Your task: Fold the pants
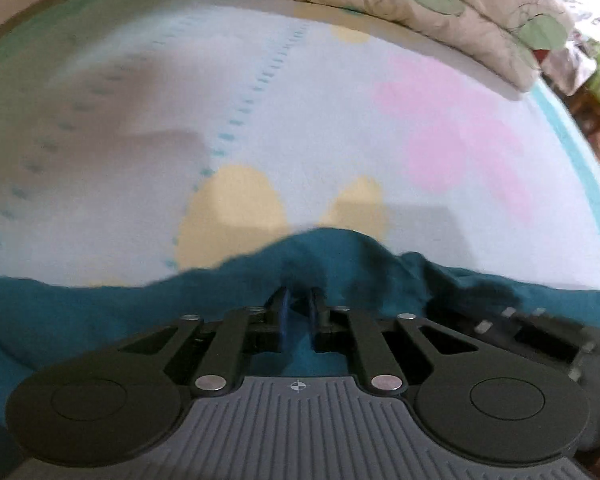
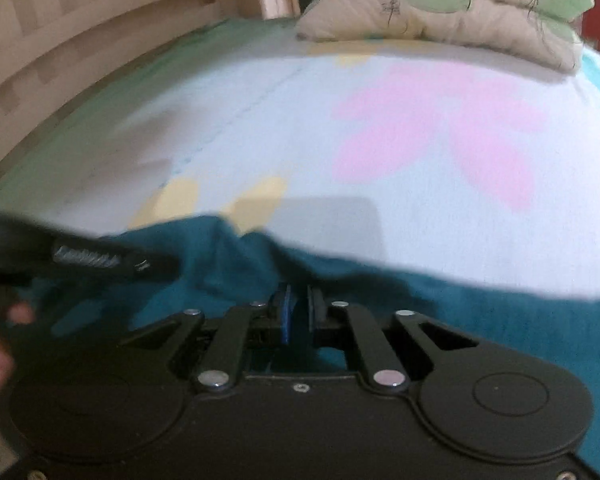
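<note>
The teal pants (image 1: 80, 312) lie bunched along the near edge of the bed sheet (image 1: 340, 120), their long axis running left to right just ahead of us. Our left gripper (image 1: 298, 300) is clenched on a raised ridge of that cloth; our right gripper (image 2: 298, 300) pinches the same edge just beside it, jaws nearly closed on fabric. Both sit equally near, side by side. We judge the fold goes forward, away from us, toward the folded quilt (image 2: 440, 4) and wooden bed frame (image 2: 80, 28).
</note>
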A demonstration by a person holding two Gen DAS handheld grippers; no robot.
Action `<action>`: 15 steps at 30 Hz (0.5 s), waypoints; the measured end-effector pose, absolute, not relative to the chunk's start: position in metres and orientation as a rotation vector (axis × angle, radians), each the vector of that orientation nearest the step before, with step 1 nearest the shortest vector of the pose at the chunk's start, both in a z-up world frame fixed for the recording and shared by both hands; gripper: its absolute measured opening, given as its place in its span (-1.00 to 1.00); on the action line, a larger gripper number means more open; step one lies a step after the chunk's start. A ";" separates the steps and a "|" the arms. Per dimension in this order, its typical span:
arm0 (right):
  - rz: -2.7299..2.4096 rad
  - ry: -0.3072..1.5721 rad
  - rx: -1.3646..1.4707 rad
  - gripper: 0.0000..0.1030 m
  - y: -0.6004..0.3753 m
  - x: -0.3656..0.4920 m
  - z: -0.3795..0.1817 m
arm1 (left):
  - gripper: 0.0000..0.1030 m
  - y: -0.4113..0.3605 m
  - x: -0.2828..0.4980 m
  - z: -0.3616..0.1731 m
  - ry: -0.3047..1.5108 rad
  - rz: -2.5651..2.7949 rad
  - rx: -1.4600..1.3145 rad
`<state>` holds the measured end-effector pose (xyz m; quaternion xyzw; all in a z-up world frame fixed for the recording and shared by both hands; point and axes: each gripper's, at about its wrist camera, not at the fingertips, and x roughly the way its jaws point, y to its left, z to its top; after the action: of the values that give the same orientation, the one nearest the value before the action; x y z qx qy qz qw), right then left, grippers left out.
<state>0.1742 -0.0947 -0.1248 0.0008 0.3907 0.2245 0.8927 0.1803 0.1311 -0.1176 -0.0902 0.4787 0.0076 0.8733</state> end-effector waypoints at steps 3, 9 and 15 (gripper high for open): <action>0.418 0.811 0.003 -0.87 -0.091 0.183 -0.123 | -0.94 0.131 0.176 -0.118 0.991 0.028 -0.192; 0.385 0.803 -0.023 -0.47 -0.097 0.183 -0.106 | -0.92 0.122 0.173 -0.105 1.006 0.029 -0.193; 0.381 0.821 0.070 -0.47 -0.175 0.159 -0.073 | -0.92 0.103 0.156 -0.098 1.042 -0.076 -0.224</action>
<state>0.1591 -0.1747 -0.0735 0.0340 0.3966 0.1838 0.8988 0.1557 0.1027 -0.0980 -0.1066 0.4964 -0.0362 0.8608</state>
